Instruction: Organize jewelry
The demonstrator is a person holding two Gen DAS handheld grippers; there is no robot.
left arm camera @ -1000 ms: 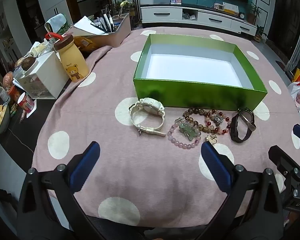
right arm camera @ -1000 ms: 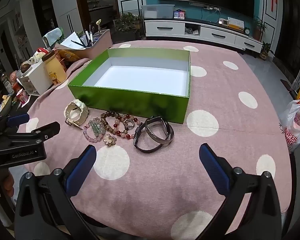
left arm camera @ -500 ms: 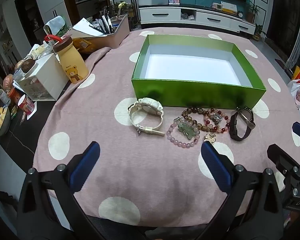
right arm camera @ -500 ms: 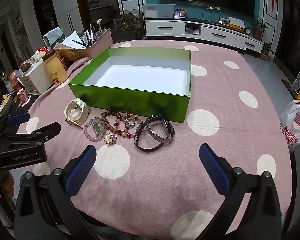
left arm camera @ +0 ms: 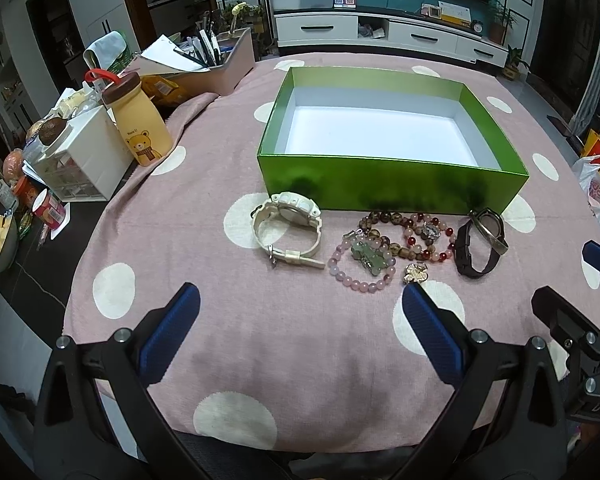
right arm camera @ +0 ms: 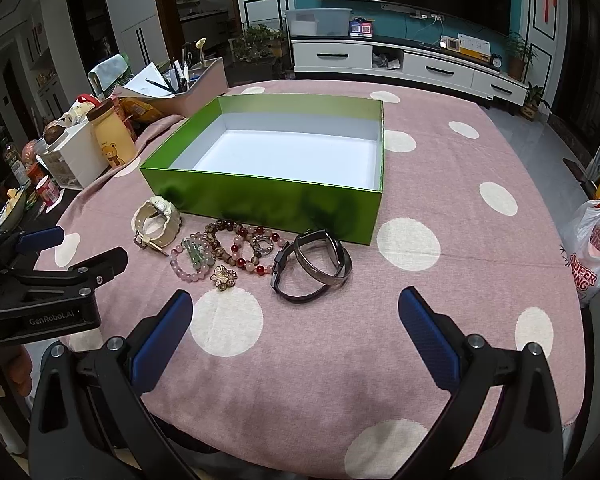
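L claw (left arm camera: pixel 300 312) view lacks bangle (right arm camera: pixel 320 256) atop dark watch (right arm camera: pixel 300 280).

One green box (left arm camera: pixel 392 194) sits mid-frame. Two watches: a white watch (left arm camera: pixel 287 227) centre-left and a dark watch (left arm camera: pixel 476 247) at right, with one metal bangle (right arm camera: pixel 320 260) beside it. Three bead bracelets (left arm camera: pixel 384 244) tangle between them, and one gold flower brooch (left arm camera: pixel 415 272) lies below. One bear bottle (left arm camera: pixel 140 122) stands upper left.
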